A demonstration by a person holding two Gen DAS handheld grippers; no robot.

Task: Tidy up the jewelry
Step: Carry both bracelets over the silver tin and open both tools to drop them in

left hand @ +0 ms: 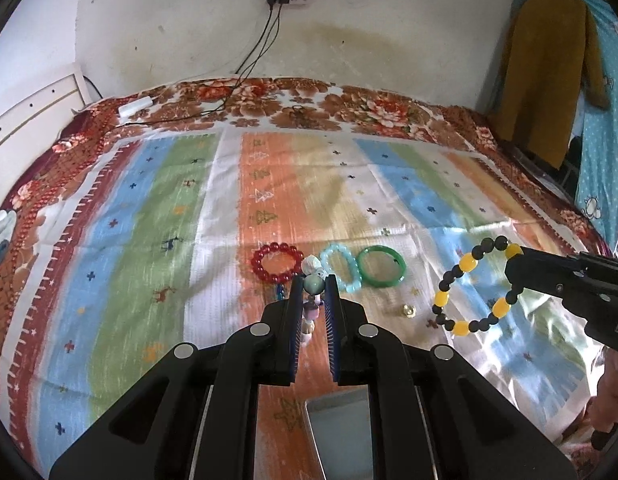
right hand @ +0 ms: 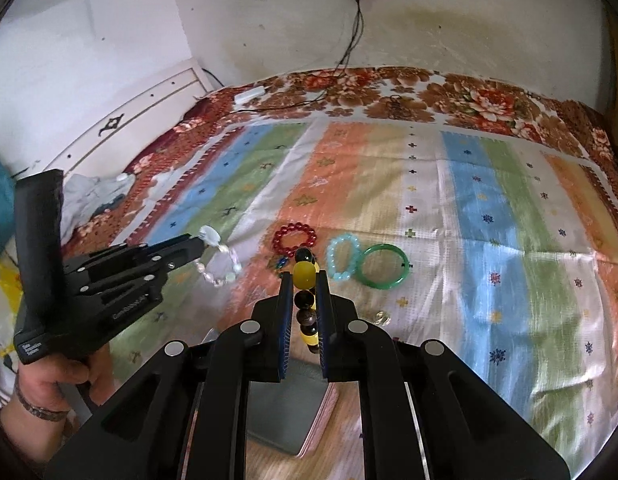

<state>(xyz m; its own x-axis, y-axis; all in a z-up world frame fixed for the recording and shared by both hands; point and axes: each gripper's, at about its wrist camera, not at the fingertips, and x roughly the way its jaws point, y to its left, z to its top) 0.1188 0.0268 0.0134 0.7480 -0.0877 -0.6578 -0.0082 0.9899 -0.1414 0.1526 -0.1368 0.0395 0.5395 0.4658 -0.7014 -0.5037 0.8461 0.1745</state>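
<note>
Work surface: a striped, satin-like cloth (left hand: 269, 184) in blue, green, white and orange, spread over a floral bedspread (left hand: 349, 100).
Left gripper (left hand: 313, 284): jaws clenched on a pale bracelet of mixed white, grey-green and lilac beads (left hand: 313, 280); the loop hangs clear of the cloth.
Right gripper (right hand: 305, 280): jaws clenched on a bracelet of yellow barrel beads alternating with black round beads (right hand: 303, 274); the loop hangs free below the fingertips.
Jewelry already laid out: a red round-bead bracelet (left hand: 277, 262), a pale turquoise bead bracelet (left hand: 343, 268) and a solid green bangle (left hand: 381, 266), in a row on the orange and cream stripes.
Loose item: a small gold-coloured ring (left hand: 409, 311) on the cloth, in front of the green bangle.
Tray: a grey flat tray with a pale rim (right hand: 293, 412), under the grippers at the near edge.
Step in hand (judged): both bracelets are being carried for placement, probably extending the row.
Method: lower each loop until its beads rest flat, then release; keep the two grippers apart so the strands do not tangle; keep clear of the bracelets already placed.
Risk: beaded loops swing and may land overlapping a neighbour.
Left wrist view only: the full yellow-and-black loop seen side-on, and a mustard garment (left hand: 549, 80) on the wall.
Right wrist view only: the full pale loop side-on, and the person's left hand (right hand: 57, 384) on the gripper handle.
</note>
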